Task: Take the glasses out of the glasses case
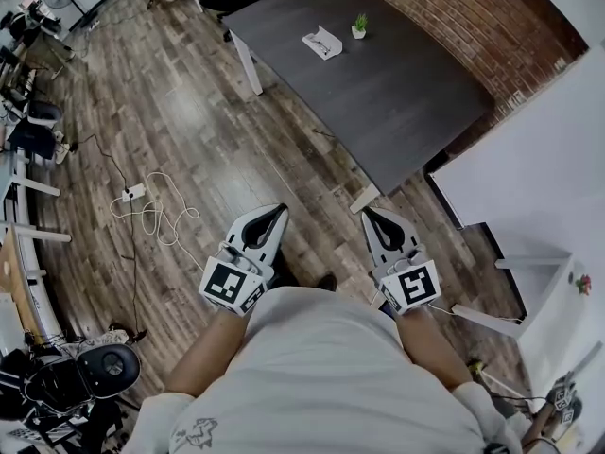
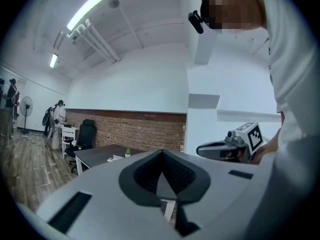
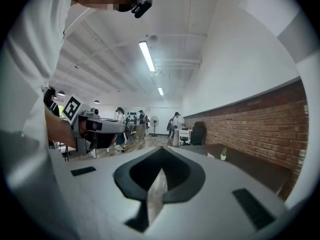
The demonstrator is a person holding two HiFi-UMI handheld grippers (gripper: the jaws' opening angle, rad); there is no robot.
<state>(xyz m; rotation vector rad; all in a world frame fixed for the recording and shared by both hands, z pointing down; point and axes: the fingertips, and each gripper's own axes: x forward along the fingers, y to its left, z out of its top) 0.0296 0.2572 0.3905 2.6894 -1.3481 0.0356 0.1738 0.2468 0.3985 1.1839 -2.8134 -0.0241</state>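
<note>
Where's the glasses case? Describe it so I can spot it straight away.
Find the dark table along the brick wall in the head view. Two small things sit near its far end. The glasses case is the low, flat white one, left of the potted plant, which stands upright with green leaves.

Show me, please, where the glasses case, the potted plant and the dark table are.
glasses case (image 1: 322,42): head view, middle of the white case.
potted plant (image 1: 359,26): head view, where leaves meet pot.
table (image 1: 397,93): head view, bare part of the dark top.
</note>
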